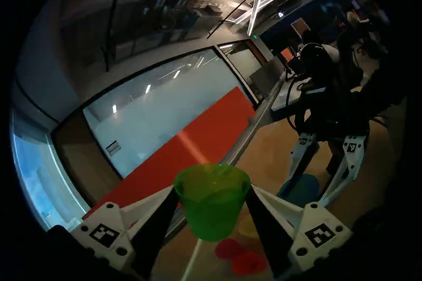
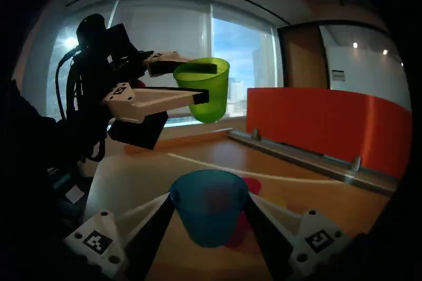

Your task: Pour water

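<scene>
Green cup [image 1: 212,199] clamped in the left gripper [image 1: 212,196]; blue cup [image 2: 209,212] pinched by the right gripper [image 2: 208,202] at the wooden table [image 2: 295,196]. Red divider [image 2: 327,123] behind; right gripper view catches a window [image 2: 237,54].

The blue cup [image 2: 209,212] half hides red discs [image 2: 252,185] behind it.

Dim interior; daylight from window [image 2: 232,44] backlights scene; ceiling strip lights [image 1: 256,9] glare; fisheye edges bent.
</scene>
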`<state>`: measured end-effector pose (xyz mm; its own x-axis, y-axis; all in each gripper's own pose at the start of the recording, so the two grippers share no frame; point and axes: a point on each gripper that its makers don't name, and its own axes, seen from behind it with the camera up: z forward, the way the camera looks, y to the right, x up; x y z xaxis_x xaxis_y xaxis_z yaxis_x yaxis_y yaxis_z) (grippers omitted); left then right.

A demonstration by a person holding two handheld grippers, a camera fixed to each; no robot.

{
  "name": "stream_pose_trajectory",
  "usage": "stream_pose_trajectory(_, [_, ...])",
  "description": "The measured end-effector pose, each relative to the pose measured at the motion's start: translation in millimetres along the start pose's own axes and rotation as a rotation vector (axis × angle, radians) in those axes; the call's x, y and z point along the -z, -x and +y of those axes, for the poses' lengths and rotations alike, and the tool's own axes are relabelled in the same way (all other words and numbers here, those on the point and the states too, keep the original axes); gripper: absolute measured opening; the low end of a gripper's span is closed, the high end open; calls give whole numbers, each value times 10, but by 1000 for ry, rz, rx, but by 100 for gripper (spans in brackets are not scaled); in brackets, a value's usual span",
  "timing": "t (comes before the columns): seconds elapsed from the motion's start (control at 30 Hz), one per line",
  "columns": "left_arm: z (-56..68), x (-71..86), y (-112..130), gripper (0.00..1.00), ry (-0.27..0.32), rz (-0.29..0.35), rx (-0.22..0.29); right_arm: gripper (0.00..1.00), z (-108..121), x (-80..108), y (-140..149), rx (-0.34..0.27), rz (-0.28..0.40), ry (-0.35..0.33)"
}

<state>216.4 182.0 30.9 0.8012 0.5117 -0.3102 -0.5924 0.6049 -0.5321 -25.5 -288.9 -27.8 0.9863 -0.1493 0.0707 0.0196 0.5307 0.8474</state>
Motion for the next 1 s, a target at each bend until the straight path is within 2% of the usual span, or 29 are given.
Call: stream_pose_trajectory(1.0, [82,-36,-220,86,-6,12,-174,91,-104,-99,-47,7,17,-41])
